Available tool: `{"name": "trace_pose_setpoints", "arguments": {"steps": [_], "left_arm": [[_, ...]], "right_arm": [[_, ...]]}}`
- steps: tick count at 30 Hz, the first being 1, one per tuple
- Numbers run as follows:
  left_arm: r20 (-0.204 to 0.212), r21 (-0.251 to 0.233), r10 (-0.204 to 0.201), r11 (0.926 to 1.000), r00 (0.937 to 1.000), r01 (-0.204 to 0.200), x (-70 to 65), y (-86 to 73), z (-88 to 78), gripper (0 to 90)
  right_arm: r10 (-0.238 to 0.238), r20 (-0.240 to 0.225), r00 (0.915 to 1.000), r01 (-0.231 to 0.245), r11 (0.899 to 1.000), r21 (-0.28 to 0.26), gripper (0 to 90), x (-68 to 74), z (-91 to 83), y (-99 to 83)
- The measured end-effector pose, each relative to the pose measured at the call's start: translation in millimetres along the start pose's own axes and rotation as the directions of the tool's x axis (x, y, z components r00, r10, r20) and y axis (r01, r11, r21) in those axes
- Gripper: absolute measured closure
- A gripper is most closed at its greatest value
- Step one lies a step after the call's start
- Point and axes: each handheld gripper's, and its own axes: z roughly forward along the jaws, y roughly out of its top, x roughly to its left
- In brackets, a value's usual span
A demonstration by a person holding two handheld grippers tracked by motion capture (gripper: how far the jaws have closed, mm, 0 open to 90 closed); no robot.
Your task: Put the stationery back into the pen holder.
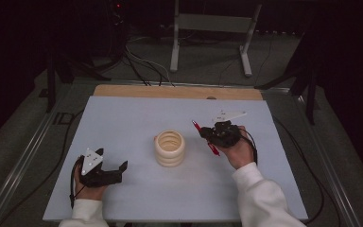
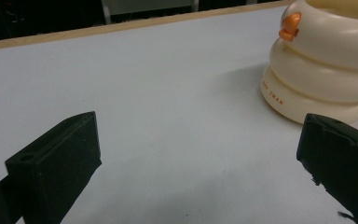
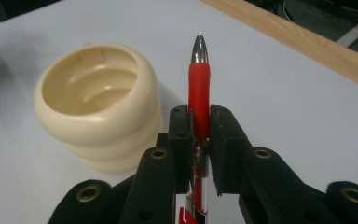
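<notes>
Red pen [image 3: 199,98] clamped between the jaws of the right gripper [image 3: 199,122], grip section pinched, metal tip pointing up past the pads, clear barrel running down between the jaws. Held above the bench [image 1: 123,118], just right of the cream ringed cup [image 1: 170,148]. Left gripper [image 2: 200,154] resting on the bench, jaws wide apart, nothing between, cup near.
</notes>
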Motion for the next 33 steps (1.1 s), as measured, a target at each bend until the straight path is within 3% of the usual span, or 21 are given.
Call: {"name": "trace_pose_setpoints", "arguments": {"steps": [23,33], "left_arm": [[0.003,0.003,-0.003,1.0,1.0,0.003,0.2,-1.2,0.8,0.1],[0.003,0.006,-0.002,1.0,1.0,0.002,0.1,-1.3,1.1,0.1]], "right_arm": [[-0.012,-0.028,0.9995,0.009,0.996,-0.088,79.8,12.8,10.3,35.4],[-0.001,-0.033,0.9995,-0.003,0.993,-0.117,79.8,15.9,12.6,38.7]]}}
